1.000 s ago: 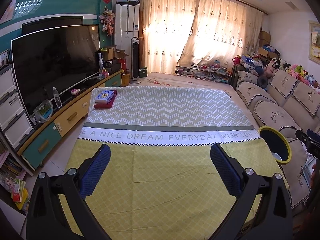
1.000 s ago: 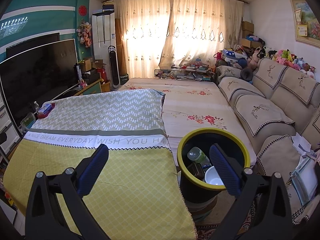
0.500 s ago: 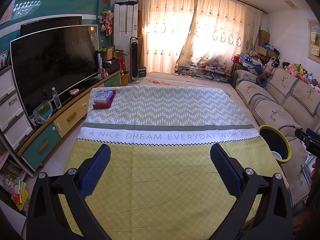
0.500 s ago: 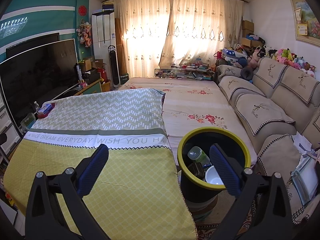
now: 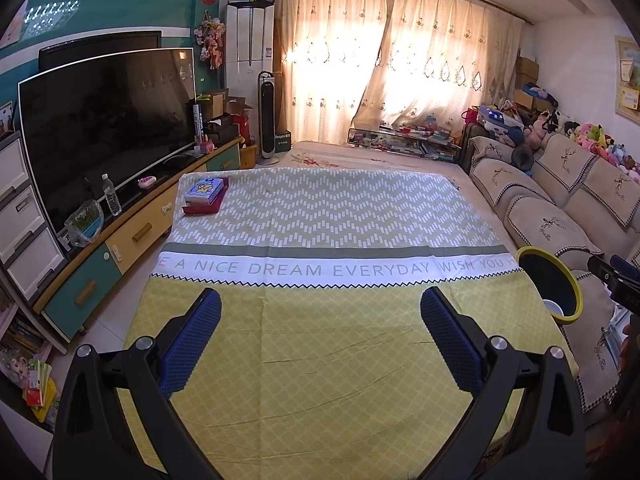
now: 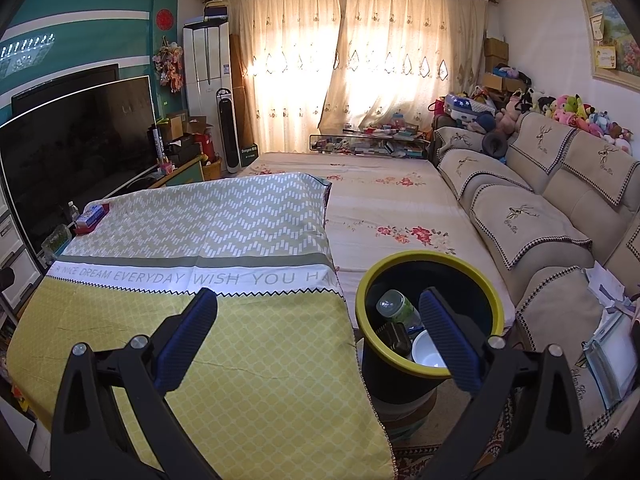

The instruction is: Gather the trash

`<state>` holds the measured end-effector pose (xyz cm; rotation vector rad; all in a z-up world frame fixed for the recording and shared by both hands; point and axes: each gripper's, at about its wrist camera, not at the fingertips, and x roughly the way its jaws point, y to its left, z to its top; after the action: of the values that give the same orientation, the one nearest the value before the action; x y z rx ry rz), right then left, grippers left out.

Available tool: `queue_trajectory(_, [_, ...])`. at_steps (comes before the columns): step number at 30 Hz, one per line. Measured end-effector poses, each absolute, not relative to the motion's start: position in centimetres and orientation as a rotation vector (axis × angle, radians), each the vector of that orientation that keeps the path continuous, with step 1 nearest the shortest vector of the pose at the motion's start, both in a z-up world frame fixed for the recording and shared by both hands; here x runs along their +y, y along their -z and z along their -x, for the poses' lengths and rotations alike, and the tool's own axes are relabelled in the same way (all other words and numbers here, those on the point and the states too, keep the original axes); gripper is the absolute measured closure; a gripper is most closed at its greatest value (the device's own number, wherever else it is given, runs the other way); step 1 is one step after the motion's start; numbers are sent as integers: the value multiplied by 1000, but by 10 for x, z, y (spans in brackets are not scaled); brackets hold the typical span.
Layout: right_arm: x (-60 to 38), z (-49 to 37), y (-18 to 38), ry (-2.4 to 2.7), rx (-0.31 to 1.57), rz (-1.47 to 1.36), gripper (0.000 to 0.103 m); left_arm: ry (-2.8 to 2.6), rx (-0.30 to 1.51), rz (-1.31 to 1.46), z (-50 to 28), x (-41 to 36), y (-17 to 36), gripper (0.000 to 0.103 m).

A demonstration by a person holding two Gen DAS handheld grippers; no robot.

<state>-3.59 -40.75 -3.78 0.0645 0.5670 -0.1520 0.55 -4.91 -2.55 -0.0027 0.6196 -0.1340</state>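
- The left gripper [image 5: 320, 328] hangs over the yellow near part of the patterned cloth [image 5: 328, 360]; its jaws stand wide apart with nothing between the blue pads [image 5: 192, 344].
- The right gripper [image 6: 316, 330] is held over the right edge of the same cloth [image 6: 248, 380], its jaws likewise spread wide and empty; its right pad [image 6: 448, 340] overlaps the mouth of the trash bin in the picture.
- The trash bin [image 6: 362, 292], black with a yellow rim, stands just beside the right edge of the cloth-covered bench, between it and the sofa [image 6: 532, 224].
- Inside the bin lie a clear plastic bottle [image 6: 396, 308] with a green label, a dark object I cannot identify, and a white bowl [image 6: 428, 354].
- In the left wrist view the bin [image 5: 568, 284] shows at the right edge, with only a sliver of the white bowl visible inside.
- At the far left corner of the cloth a blue box [image 5: 204, 190] rests on a red flat box [image 5: 202, 208].
- The cloth carries a white band printed "A NICE DREAM EVERYDAY WISH YOU".
- A large television [image 5: 108, 132] stands on a long cabinet [image 5: 120, 248] at the left, with a water bottle [image 5: 111, 194] in front of it.
- Closed curtains [image 5: 380, 72] cover the far window, lit from behind.
- Plush toys [image 6: 576, 114] line the top of the sofa back.
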Motion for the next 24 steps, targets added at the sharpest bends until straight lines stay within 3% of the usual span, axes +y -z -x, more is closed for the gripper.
queue_trajectory(24, [-409,36,40,153,572,-69,7,166,627,0,-10,-56,29,5])
